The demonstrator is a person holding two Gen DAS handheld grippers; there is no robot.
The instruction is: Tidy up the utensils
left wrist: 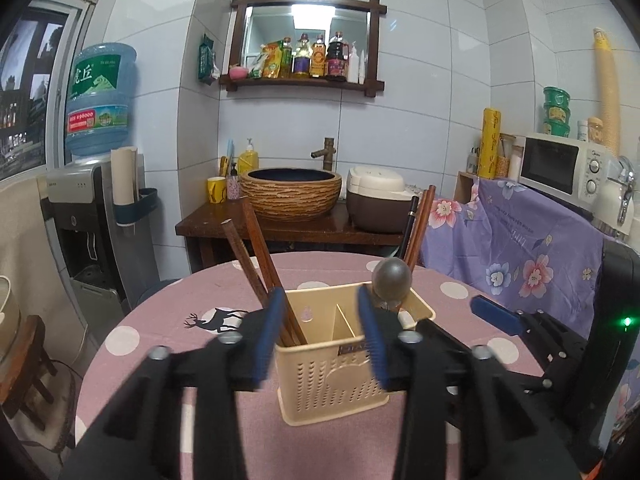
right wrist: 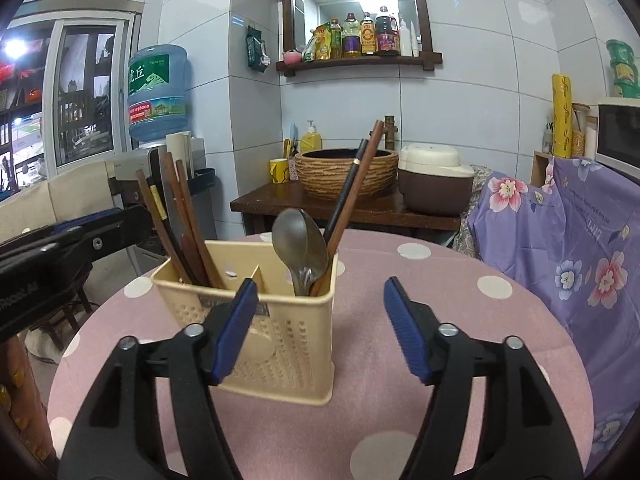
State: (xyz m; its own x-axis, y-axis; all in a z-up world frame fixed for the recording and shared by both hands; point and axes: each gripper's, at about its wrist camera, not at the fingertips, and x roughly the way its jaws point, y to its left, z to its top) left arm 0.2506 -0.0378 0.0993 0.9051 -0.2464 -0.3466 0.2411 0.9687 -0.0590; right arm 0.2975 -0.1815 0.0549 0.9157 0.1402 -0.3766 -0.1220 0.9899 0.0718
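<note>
left wrist view shows my left fingers (left wrist: 322,332) parted and empty around the holder (left wrist: 340,364) on the bench (left wrist: 160,360), right fingers (right wrist: 320,328) wide and empty beside it; a careless nudge might tip it.

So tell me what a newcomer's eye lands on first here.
A cream utensil holder stands mid-table on the pink polka-dot tablecloth, with brown chopsticks in its left compartment and a metal spoon in its right. Both hand-held grippers, left and right, hover open before it.
</note>
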